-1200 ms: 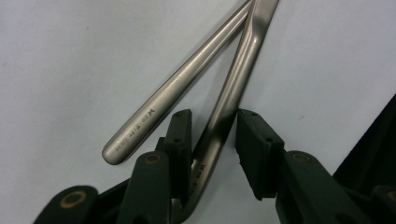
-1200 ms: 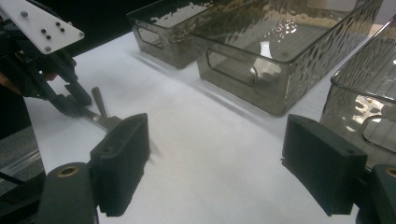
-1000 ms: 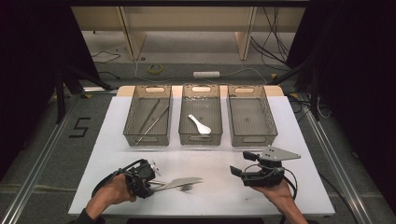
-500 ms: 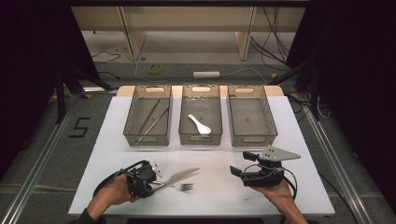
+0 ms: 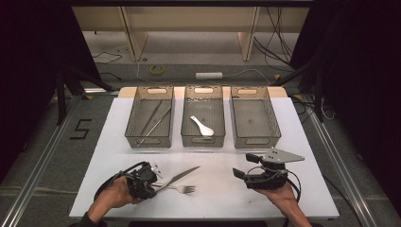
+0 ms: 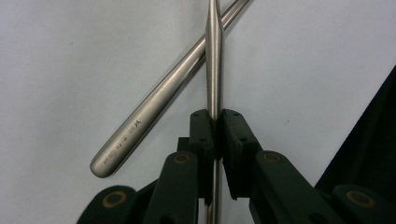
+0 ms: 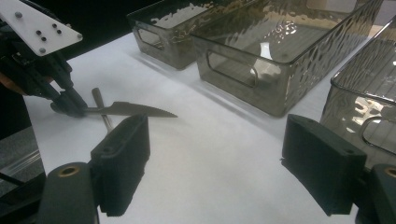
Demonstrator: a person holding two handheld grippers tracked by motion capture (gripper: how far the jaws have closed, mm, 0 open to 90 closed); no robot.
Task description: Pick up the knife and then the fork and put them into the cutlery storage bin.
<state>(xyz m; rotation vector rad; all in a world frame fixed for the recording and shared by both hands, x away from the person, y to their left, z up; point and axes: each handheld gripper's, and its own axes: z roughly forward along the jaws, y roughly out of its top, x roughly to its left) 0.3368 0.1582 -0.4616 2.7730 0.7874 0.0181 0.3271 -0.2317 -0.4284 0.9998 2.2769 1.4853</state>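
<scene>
The knife (image 5: 178,177) tip is higher now, my left gripper (image 5: 150,185) squeezes it beside the fork (image 5: 182,189), my right gripper (image 5: 242,174) gapes empty, and I fear it slips.

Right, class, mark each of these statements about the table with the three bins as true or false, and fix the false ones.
1. The left claw is shut on the knife. True; in the left gripper view its jaws pinch the handle.
2. The right claw holds the fork. False; it is open and holds nothing, and the fork lies on the table.
3. The white spoon lies in the middle bin. True.
4. The right bin holds two long metal rods. False; it looks empty, and the rods are in the left bin.
5. The knife's handle crosses over the fork's handle. True.
</scene>
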